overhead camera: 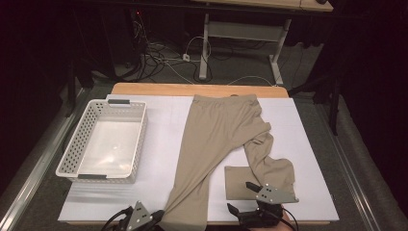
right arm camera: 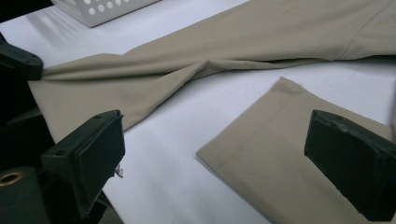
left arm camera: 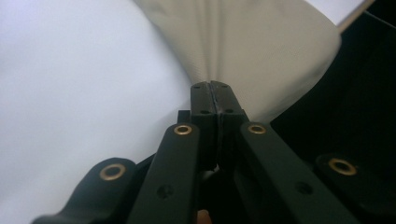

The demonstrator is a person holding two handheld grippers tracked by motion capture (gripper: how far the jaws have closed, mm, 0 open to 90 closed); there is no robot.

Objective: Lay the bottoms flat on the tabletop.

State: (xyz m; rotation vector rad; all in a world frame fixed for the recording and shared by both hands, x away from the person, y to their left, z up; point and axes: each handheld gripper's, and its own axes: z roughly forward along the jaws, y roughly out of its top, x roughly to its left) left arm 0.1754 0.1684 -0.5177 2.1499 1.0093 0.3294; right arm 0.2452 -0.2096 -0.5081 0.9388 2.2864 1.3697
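Note:
Tan trousers (overhead camera: pixel 216 130) lie on the white sheet (overhead camera: pixel 163 144), waistband at the far edge. One leg runs straight down to the near edge, where my left gripper (overhead camera: pixel 161 216) is shut on its cuff. In the left gripper view the jaws pinch gathered tan fabric (left arm camera: pixel 243 42) at their tips (left arm camera: pixel 212 86). The other leg is folded back, with its cuff (overhead camera: pixel 235 180) lying flat. My right gripper (overhead camera: pixel 241 197) stands open just in front of that cuff. In the right gripper view the cuff (right arm camera: pixel 280 140) lies between the wide-apart pads (right arm camera: pixel 100 154), untouched.
A white perforated basket (overhead camera: pixel 79 139) stands on the left of the sheet; one corner of the basket (right arm camera: pixel 102 9) appears in the right gripper view. The wooden table edge (overhead camera: pixel 192 89) borders the far side. Cables and a desk frame lie on the floor beyond.

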